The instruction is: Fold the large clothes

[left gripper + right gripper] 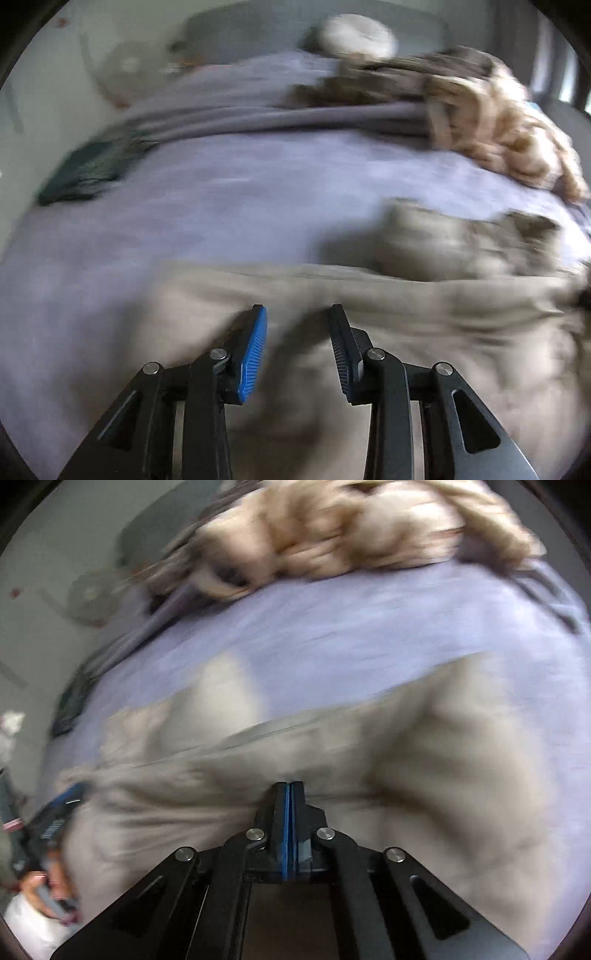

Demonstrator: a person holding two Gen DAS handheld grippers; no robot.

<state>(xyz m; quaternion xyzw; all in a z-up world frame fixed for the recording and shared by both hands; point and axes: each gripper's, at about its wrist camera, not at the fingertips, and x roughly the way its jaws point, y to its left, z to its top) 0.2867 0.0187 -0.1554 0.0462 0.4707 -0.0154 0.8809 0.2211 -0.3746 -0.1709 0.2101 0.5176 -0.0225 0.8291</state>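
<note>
My left gripper (297, 325) hangs over the rumpled beige cloth garment (424, 332), its blue-ribbed pads (255, 350) standing a narrow gap apart; the picture is blurred, and I cannot tell whether a ridge of the cloth is pressed between them or only lies under them. My right gripper (290, 794) is closed, pad flat against pad, its tips down at the garment's fabric (258, 805); whether a pinch of cloth is caught in them I cannot tell. The garment lies spread on the pale lavender bed sheet (221, 206), filling my left view from 3 to 6 o'clock. A tan and brown crumpled blanket (498, 122) is heaped at 1 o'clock, a dark teal flat object (85, 173) lies at 9 o'clock near the sheet's edge, and a white round fan (90, 596) stands off the bed at 10 o'clock in my right view.
</note>
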